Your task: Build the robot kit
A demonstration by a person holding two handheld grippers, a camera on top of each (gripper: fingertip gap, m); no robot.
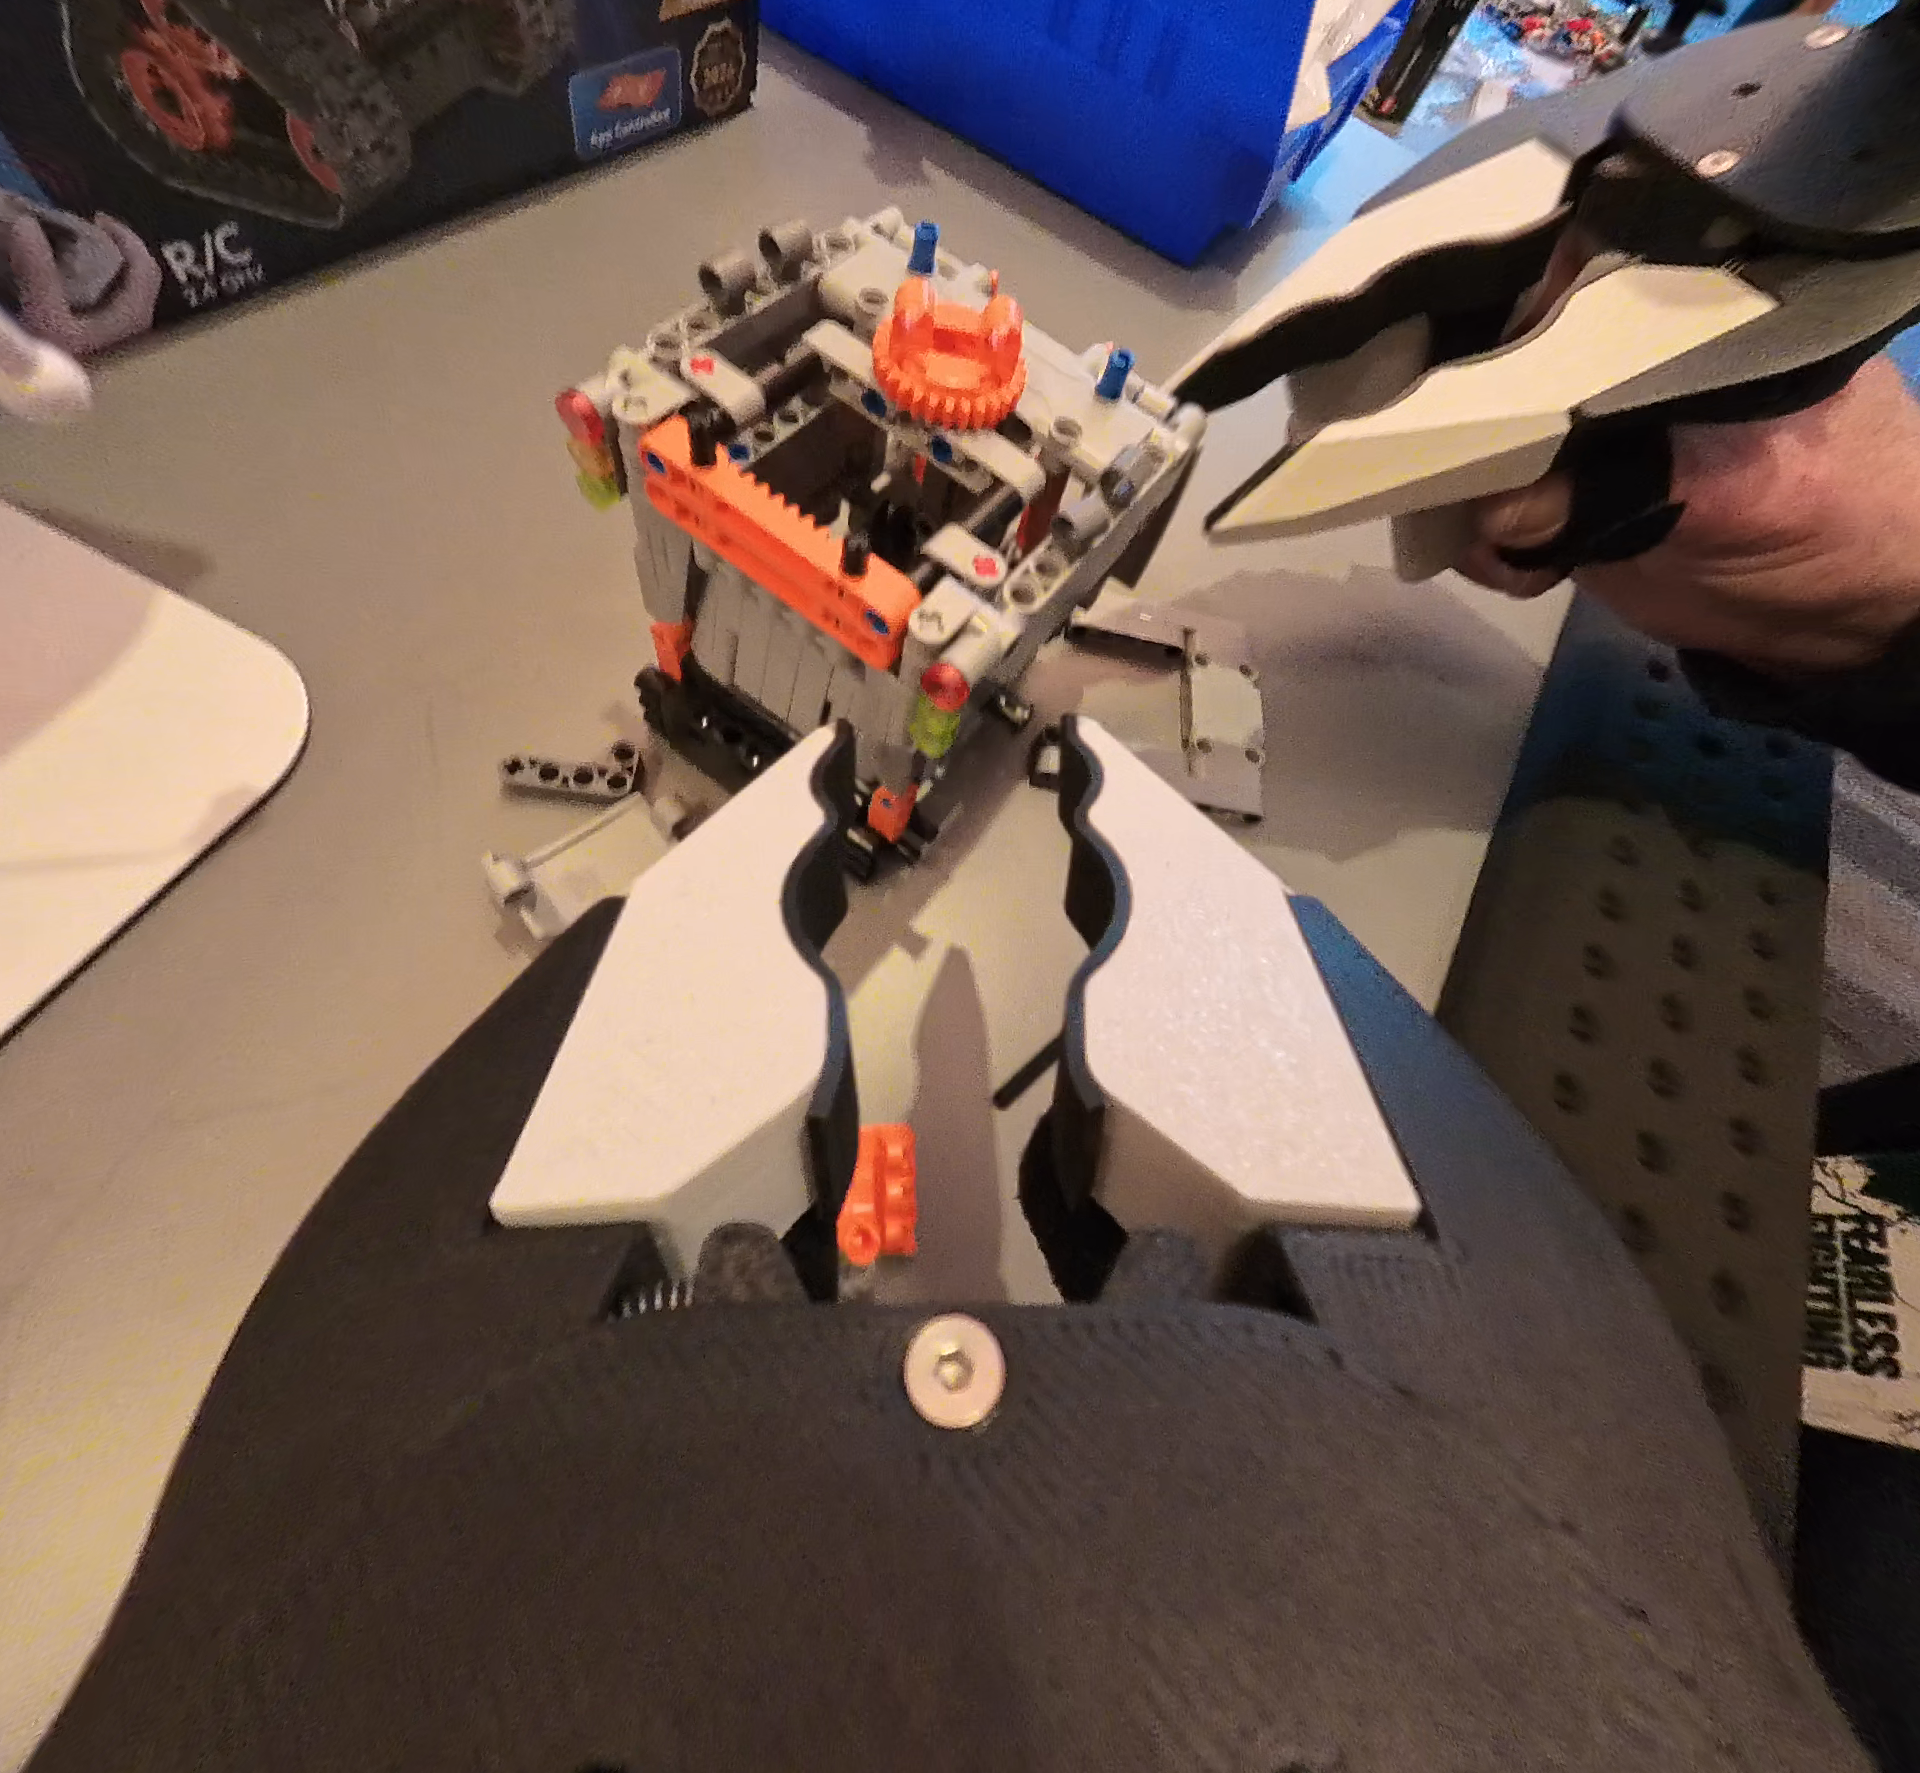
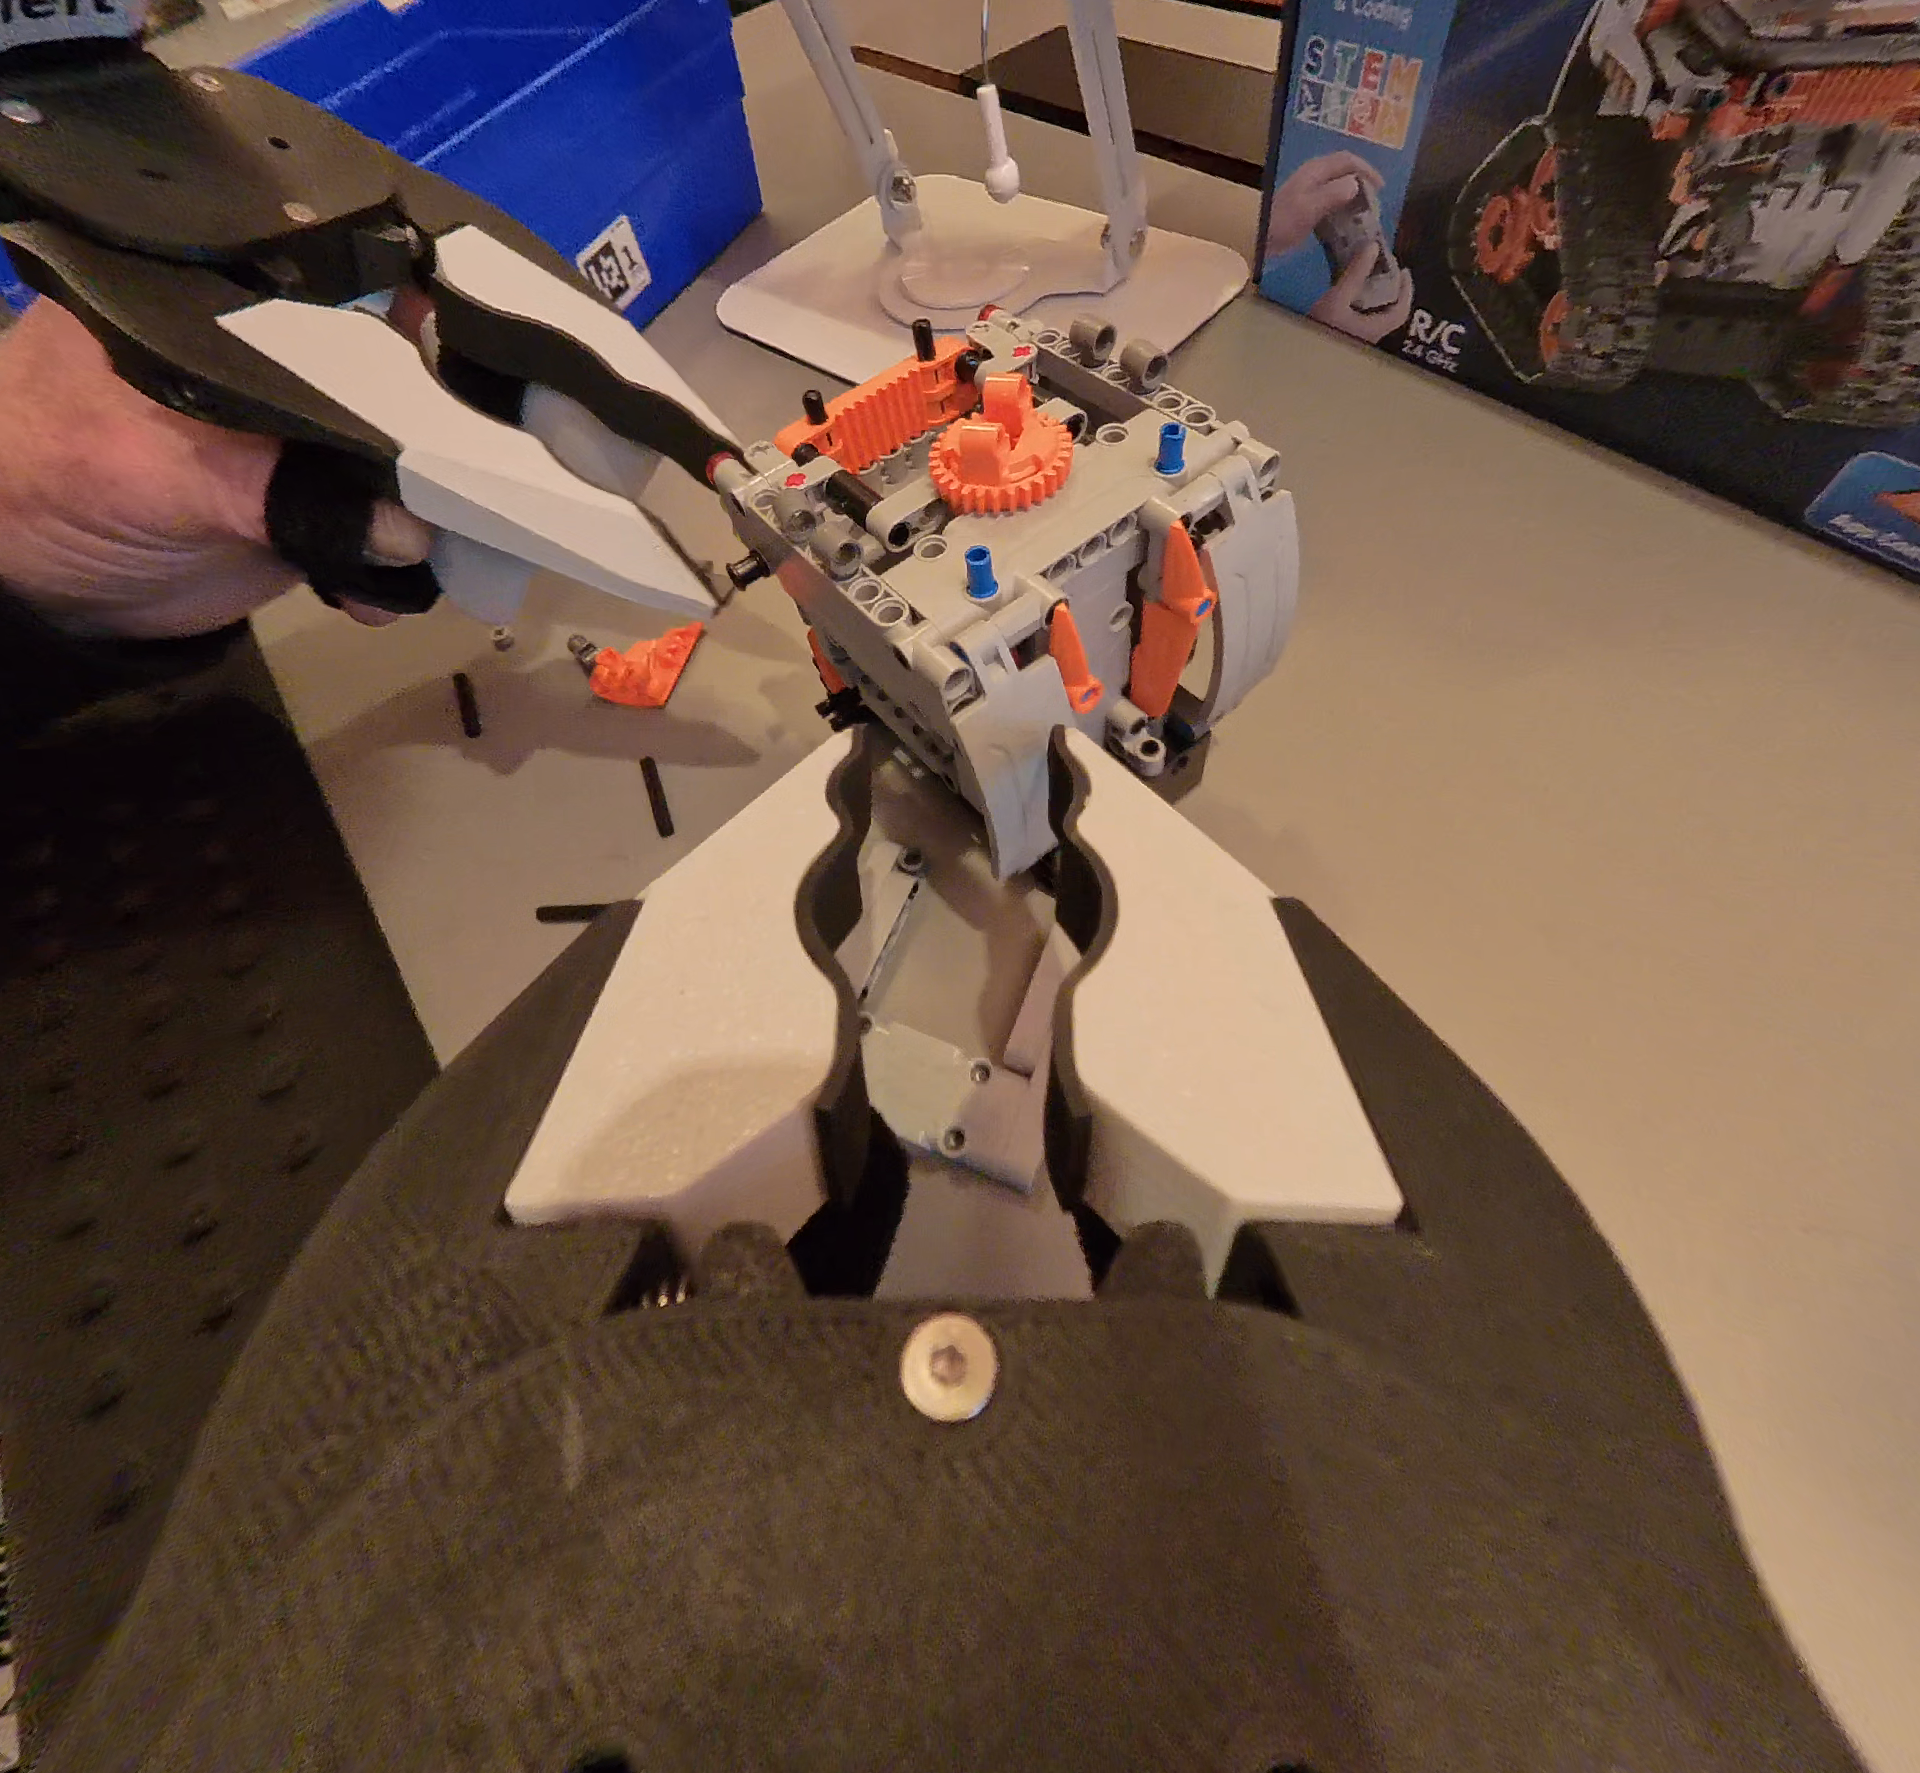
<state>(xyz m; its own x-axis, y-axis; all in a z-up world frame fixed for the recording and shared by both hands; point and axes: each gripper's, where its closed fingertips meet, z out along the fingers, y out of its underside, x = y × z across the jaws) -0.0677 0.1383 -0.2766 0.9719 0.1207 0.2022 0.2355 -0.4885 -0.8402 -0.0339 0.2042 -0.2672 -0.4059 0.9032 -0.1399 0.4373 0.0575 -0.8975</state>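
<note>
A grey, orange and black brick-built model [image 1: 831, 518] stands on the grey table [image 1: 364, 684], with an orange gear [image 1: 945, 362] on top. My left gripper [image 1: 951, 747] is open, its tips on either side of the model's near bottom corner. My right gripper [image 1: 1200, 456] comes in from the right, held by a hand, its tips at the model's right top corner. In the right wrist view my right gripper [image 2: 956, 741] is open around a grey curved panel of the model [image 2: 997, 580]. My left gripper [image 2: 722, 534] reaches the model's left corner.
Loose parts lie around the model: a small orange piece [image 1: 878, 1193], grey panels [image 1: 1216, 715], a dark beam [image 1: 571, 773], black pins [image 2: 655, 793]. A blue bin [image 1: 1039, 9], the toy's box [image 1: 364, 61] and a white stand base [image 2: 987, 279] sit behind. A black perforated mat [image 1: 1662, 944] borders the table.
</note>
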